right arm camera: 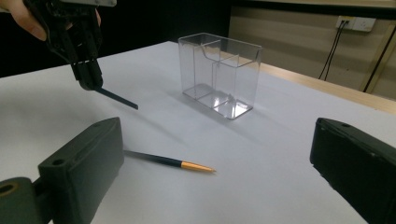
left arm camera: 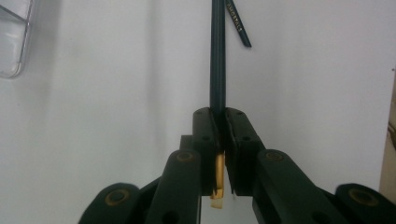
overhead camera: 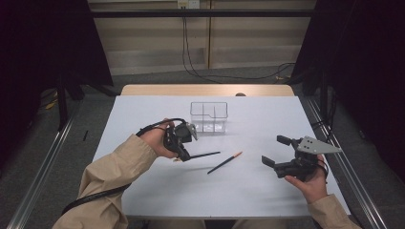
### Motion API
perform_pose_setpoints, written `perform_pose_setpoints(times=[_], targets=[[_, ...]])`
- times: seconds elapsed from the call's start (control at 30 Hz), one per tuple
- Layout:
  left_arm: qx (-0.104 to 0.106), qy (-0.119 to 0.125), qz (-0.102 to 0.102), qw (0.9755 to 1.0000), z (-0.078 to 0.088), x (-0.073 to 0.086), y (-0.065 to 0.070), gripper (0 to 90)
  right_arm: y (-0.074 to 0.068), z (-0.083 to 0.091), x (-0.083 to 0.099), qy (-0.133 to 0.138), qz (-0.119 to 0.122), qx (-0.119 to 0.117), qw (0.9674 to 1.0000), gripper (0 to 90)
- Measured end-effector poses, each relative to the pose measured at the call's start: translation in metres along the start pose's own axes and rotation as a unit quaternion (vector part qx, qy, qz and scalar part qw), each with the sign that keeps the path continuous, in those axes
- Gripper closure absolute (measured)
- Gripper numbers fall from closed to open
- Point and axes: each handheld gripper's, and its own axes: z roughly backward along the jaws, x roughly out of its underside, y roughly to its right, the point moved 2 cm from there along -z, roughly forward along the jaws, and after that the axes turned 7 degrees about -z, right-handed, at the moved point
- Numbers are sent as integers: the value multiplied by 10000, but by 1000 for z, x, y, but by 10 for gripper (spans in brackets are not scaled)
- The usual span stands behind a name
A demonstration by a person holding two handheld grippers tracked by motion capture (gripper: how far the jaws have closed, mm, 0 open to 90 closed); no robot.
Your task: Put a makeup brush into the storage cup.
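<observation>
My left gripper [overhead camera: 184, 153] [left arm camera: 219, 114] is shut on a dark pencil [overhead camera: 206, 154] [left arm camera: 217, 60]. The pencil sticks out past the jaws toward the table's middle, and its gold end [left arm camera: 218, 179] shows behind the pads. A second dark pencil [overhead camera: 223, 163] [right arm camera: 163, 160] with an orange-gold end lies flat on the white table [overhead camera: 267, 114], between the two hands. My right gripper [overhead camera: 273, 150] [right arm camera: 217, 140] stands open at the right, nothing between its jaws. The right gripper view looks across that lying pencil to the left gripper [right arm camera: 86, 70] and its held pencil [right arm camera: 117, 98].
A clear plastic holder [overhead camera: 209, 117] [right arm camera: 219, 74] [left arm camera: 11, 37] with divided compartments stands upright at the table's middle back, just beyond the left hand. Cables trail from both grippers. Dark floor and metal rails flank the table.
</observation>
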Motion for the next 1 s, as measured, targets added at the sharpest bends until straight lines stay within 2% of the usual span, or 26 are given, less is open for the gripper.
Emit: perform_pose_setpoints(times=[0.3, 0.6, 0.8, 1.0], targets=[[25, 24, -46, 10000, 2, -5, 1, 838, -2, -10, -6, -332, 52, -216, 9992, 24], [17, 95, -56, 9999, 1, -11, 1, 837, -4, -22, -11, -510, 101, -415, 9978, 23], [103, 32, -169, 9998, 0, -20, 1, 838, -5, -29, -17, -639, 177, -565, 9962, 22], [92, 17, -210, 9997, 1, -26, 0, 838, -6, -35, -20, -813, 205, -691, 9941, 22]])
